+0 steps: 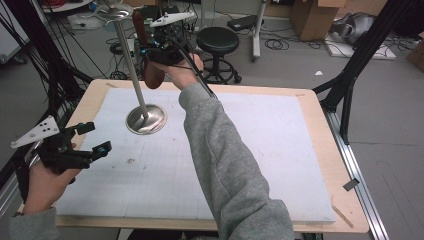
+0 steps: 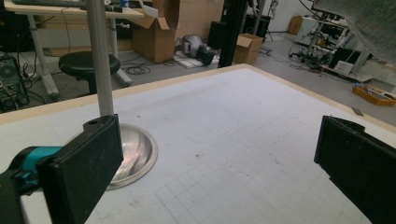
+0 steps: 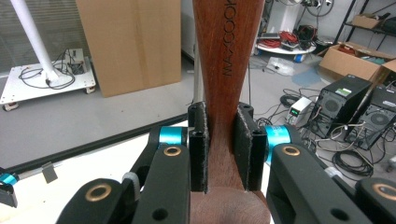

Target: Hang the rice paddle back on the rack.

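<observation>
- Wooden utensil, reddish-brown with letters stamped along its handle, sits pinched between the two black jaws of the right gripper; the jaws press on both flat sides of its narrow neck, and the wood widens again just below them.
- From above, the right gripper is held up over the far edge of the table, beside the tall metal pole of the stand. The utensil's broad rounded end hangs down below the hand, and its slimmer end rises past the jaws.
- Its long axis therefore runs close to upright, tilted a little, with the wide end pointing down toward the table.
- I judge the step in hand to be carrying the utensil in the air near the stand; it touches neither the tabletop nor the round metal base.
- Whether it is meant to hang from the stand's top disc I cannot tell; if so, the next move calls for lifting the upper end to that disc while keeping clear of the pole.
- Left gripper waits near the table's left edge with its jaws spread wide and nothing between them, facing the stand's base.
</observation>
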